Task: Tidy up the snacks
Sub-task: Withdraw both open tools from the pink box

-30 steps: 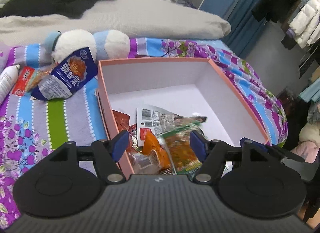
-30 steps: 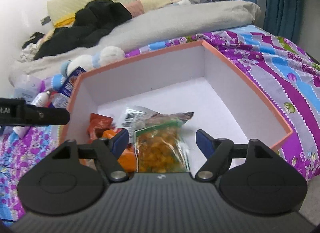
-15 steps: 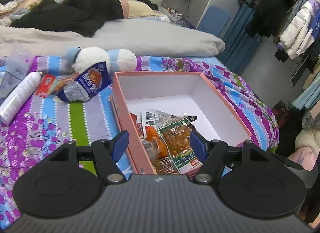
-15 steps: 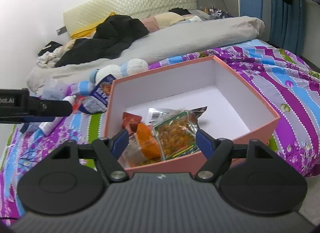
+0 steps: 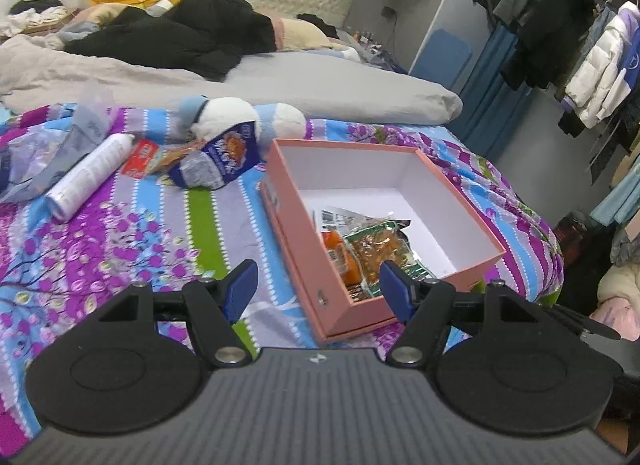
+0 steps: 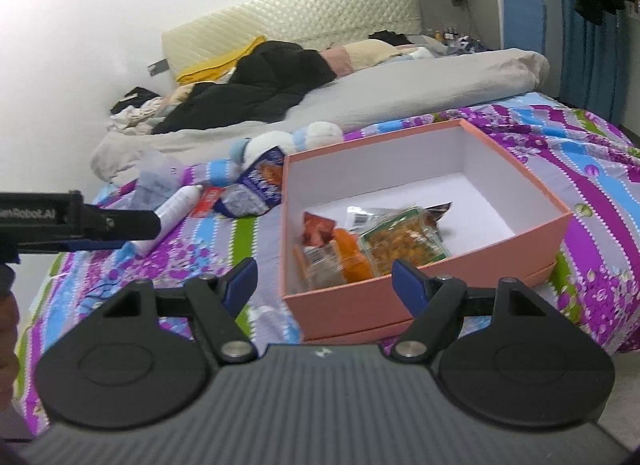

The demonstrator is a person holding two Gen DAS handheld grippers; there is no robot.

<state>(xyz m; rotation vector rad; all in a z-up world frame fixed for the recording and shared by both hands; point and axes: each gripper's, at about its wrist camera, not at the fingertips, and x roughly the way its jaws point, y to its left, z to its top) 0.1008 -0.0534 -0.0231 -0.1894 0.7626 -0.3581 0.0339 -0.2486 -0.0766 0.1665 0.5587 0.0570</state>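
I see open bedspread [image 5: 120, 249] on the near side, left of the box [image 5: 304, 265]; further off, a bottle [image 5: 86, 177], blue packet [image 5: 224, 163] and plush toy [image 5: 240, 121] crowd it. The box's far half is bare; snacks [image 6: 360, 245] fill its near corner

The left hand-held gripper [image 5: 318, 285] hangs open and empty. Just ahead to its right sits the pink box [image 5: 298, 249] holding snack packets [image 5: 374, 247]; a blue snack bag [image 5: 224, 163] lies farther ahead-left on the bed [image 5: 120, 249].
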